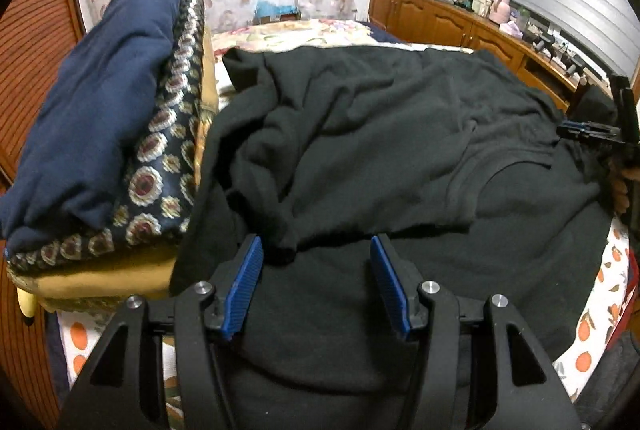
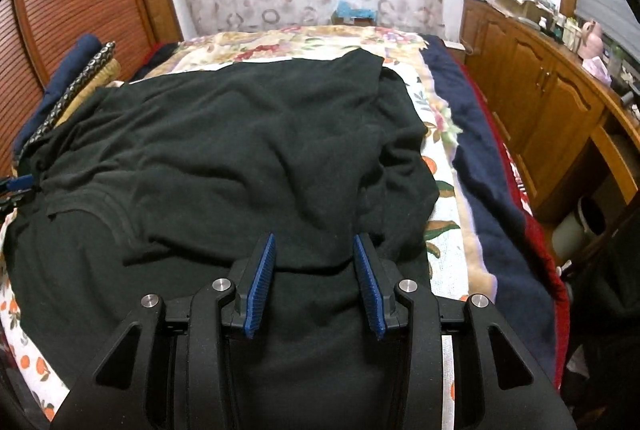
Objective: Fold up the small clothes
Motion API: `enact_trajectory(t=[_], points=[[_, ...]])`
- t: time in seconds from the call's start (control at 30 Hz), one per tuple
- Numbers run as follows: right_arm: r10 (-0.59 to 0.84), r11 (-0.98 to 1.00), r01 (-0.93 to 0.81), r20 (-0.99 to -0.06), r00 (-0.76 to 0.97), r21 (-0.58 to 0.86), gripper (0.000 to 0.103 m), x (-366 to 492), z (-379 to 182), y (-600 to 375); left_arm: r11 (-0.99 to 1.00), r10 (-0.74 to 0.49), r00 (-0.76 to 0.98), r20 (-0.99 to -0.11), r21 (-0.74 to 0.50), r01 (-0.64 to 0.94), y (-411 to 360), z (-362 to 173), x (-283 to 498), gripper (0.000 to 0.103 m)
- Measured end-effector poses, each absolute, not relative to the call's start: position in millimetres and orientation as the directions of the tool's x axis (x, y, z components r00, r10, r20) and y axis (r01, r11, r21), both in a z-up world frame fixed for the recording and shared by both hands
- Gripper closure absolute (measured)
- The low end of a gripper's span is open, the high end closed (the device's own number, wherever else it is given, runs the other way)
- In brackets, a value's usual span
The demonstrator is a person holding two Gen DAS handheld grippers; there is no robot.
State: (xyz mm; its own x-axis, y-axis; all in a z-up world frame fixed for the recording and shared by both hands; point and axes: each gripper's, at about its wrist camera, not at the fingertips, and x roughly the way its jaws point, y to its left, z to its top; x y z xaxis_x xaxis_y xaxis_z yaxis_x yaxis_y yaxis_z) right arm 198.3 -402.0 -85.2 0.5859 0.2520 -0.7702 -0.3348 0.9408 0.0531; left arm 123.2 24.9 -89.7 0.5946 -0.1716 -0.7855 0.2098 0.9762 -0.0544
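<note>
A black garment (image 1: 380, 134) lies rumpled and partly folded over itself on the bed; it also shows in the right wrist view (image 2: 224, 150). My left gripper (image 1: 316, 250) is open, its blue pads on either side of a folded edge near the garment's front left. My right gripper (image 2: 314, 250) is open just above the garment's near right edge, nothing held. The right gripper also shows at the right edge of the left wrist view (image 1: 588, 132). The left gripper's blue tip shows at the left edge of the right wrist view (image 2: 18, 184).
A stack of folded clothes, navy (image 1: 100, 118) on a patterned piece (image 1: 168, 150), sits to the left of the garment. The bed has an orange-print sheet (image 2: 444, 190) and a navy blanket (image 2: 492, 182). A wooden cabinet (image 2: 540, 102) stands at the right.
</note>
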Motion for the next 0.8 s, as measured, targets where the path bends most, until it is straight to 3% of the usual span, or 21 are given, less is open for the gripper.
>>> enact_trajectory(t=[0.17,0.3,0.5,0.8], points=[[0.234,0.941,-0.337,-0.768,0.596,0.026,0.062,197.4,-87.5,-398.9,0.975,-0.160,0.613,-0.774,-0.026,0.221,22.2,-92.6,120.0,0.040],[0.233,0.942,-0.336,-0.768,0.596,0.025,0.062,197.9,-88.4,-397.7,0.966,-0.173,0.597,-0.783,-0.015,0.260,13.2,-94.4,120.5,0.021],[0.232,0.941,-0.337,-0.767,0.599,0.021,0.061,197.8,-88.1,-397.8,0.963,-0.181,0.589,-0.788,-0.018,0.271,12.8,-94.1,121.2,0.013],[0.266,0.946,-0.314,-0.753,0.601,0.084,0.061,192.0,-84.9,-408.1,0.962,-0.181,0.587,-0.789,-0.019,0.272,9.6,-94.4,124.4,0.012]])
